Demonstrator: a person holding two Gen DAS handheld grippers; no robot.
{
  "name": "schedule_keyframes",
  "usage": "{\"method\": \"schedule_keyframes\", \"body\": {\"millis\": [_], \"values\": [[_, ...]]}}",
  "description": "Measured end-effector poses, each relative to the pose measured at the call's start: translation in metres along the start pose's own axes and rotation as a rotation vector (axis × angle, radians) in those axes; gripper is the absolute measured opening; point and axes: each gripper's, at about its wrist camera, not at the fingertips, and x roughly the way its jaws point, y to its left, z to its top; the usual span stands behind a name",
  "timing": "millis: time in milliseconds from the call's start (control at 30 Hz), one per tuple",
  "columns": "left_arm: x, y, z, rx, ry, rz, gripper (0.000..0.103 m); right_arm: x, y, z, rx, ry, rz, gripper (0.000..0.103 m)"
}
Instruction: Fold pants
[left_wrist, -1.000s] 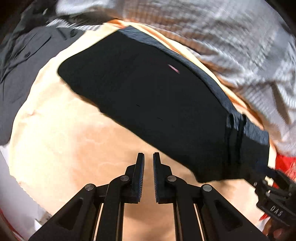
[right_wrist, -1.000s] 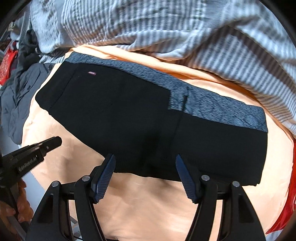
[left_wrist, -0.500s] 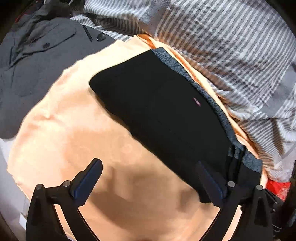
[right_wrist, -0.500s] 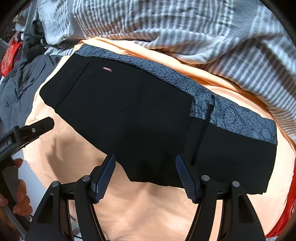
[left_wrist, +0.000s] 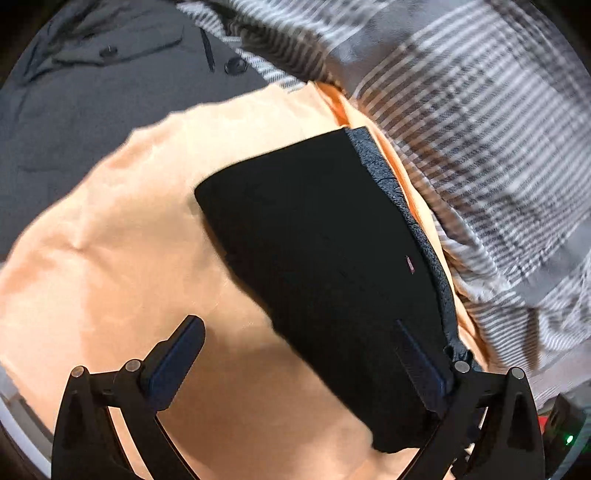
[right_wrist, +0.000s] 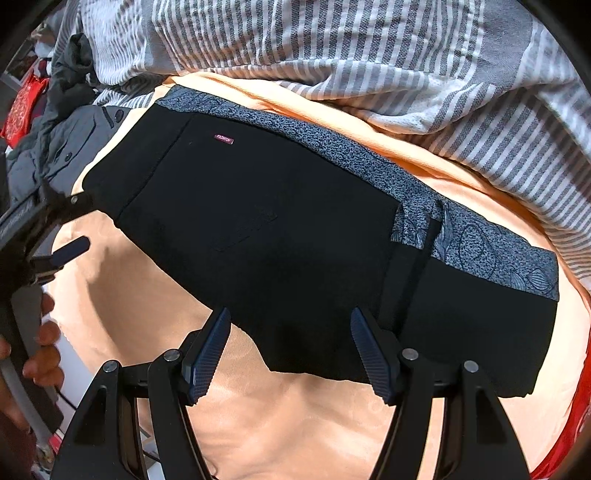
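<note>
While both tools (left_wrist: 299, 362) (right_wrist: 290, 350) gape, striped cloth (right_wrist: 369, 48) and grey jacket (left_wrist: 92, 96) beside pants (right_wrist: 277, 229).

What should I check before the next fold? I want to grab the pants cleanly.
1. Left gripper open: ok.
2. Right gripper open: ok.
3. Black pants lying flat on the peach cloth: ok.
4. Right gripper's fingers straddle the pants' near edge: ok; touching the fabric, cannot tell.
5. Left gripper on the pants' end: not ok, only one finger overlaps them.
6. Striped fabric off the pants: ok.
</note>
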Motion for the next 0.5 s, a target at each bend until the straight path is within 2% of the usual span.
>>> {"method": "schedule_keyframes", "body": {"millis": [133,267,333,367,500], "values": [[0.011,0.007,0.003,-0.052,0.027,-0.03,0.101,0.002,0.001,0.0,-0.013,0.006,-0.002,0.071],[0.018,0.014,0.007,-0.112,0.03,-0.104,0.099,0.004,0.002,0.001,-0.021,0.012,-0.003,0.071],[0.02,0.011,0.01,-0.116,0.025,-0.174,0.089,0.005,0.003,0.001,-0.022,0.015,-0.001,0.071],[0.022,0.01,0.012,-0.115,0.029,-0.19,0.089,0.006,0.003,0.002,-0.02,0.017,0.001,0.071],[0.035,0.007,0.015,-0.125,0.024,-0.193,0.089,0.008,0.004,0.003,-0.017,0.015,0.008,0.071]]}}
